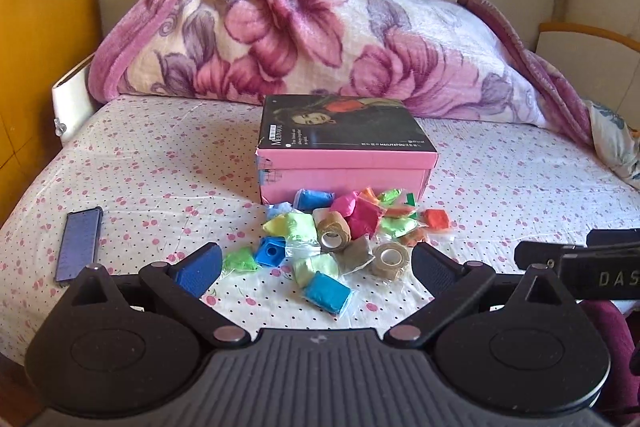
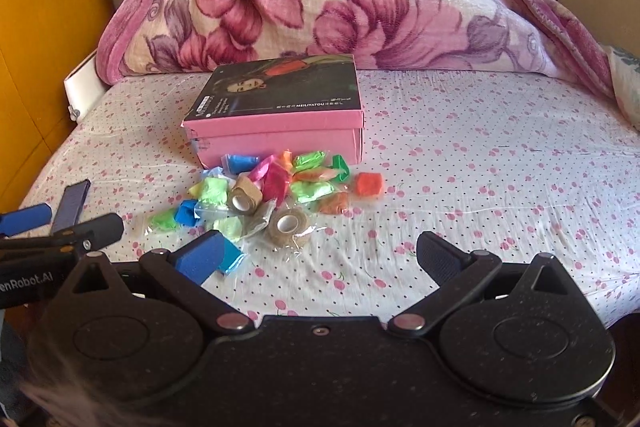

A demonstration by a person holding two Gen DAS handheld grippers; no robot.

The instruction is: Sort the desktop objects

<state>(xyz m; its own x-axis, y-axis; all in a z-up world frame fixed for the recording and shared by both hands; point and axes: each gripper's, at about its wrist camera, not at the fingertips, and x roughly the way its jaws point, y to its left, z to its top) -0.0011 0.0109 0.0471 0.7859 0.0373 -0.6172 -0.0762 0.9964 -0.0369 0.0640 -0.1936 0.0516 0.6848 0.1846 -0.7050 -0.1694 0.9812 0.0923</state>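
A heap of small coloured clay packets [image 1: 344, 227] [image 2: 280, 187] lies on the bed in front of a closed pink box [image 1: 344, 147] [image 2: 280, 119]. Two tan tape rolls [image 1: 390, 259] [image 2: 285, 225] sit in the heap, and a blue sharpener-like block [image 1: 272, 253] lies at its left. My left gripper [image 1: 316, 267] hovers open just short of the heap, nothing between its fingers. My right gripper [image 2: 320, 259] is open too, near the heap's right front, and holds nothing. Each gripper shows at the edge of the other's view.
A dark flat rectangular item [image 1: 80, 245] [image 2: 72, 203] lies on the sheet at the left. A folded floral blanket [image 1: 320, 27] fills the back of the bed. White bed rails [image 1: 74, 99] stand at the left, and an orange wall [image 1: 36, 67] beyond.
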